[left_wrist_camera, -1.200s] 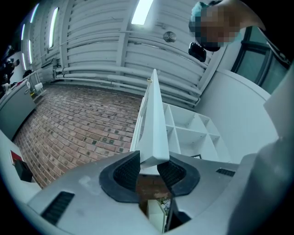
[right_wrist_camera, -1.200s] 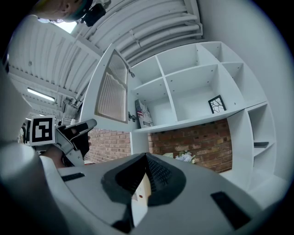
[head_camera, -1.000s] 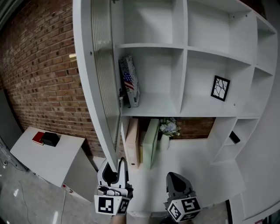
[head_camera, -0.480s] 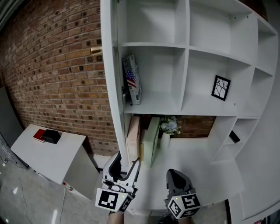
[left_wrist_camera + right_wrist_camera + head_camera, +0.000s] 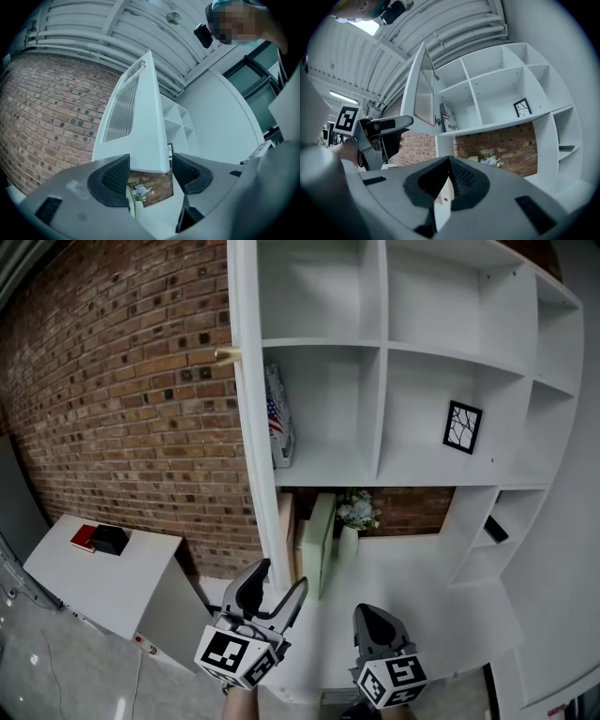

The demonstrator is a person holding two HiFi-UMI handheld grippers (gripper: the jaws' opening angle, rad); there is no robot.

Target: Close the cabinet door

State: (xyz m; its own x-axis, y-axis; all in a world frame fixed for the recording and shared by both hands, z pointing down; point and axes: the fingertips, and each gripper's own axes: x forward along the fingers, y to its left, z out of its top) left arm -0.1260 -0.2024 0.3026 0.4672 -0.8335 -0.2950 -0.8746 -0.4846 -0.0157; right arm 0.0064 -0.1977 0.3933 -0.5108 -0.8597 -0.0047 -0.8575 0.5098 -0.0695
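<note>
1. The left gripper (image 5: 279, 576) is gaping wide, its jaws having just been opening, with the lower edge of the cabinet door (image 5: 251, 427) between them, unclamped.
2. The door is standing ajar, rising toward twelve o'clock.
3. The right gripper (image 5: 373, 615), at three o'clock, is hanging with jaws together.

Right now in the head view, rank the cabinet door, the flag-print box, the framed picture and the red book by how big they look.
1. cabinet door, largest even edge-on.
2. flag-print box and framed picture: about alike, one taller, one wider, so not ranked.
3. red book, smallest.
</note>
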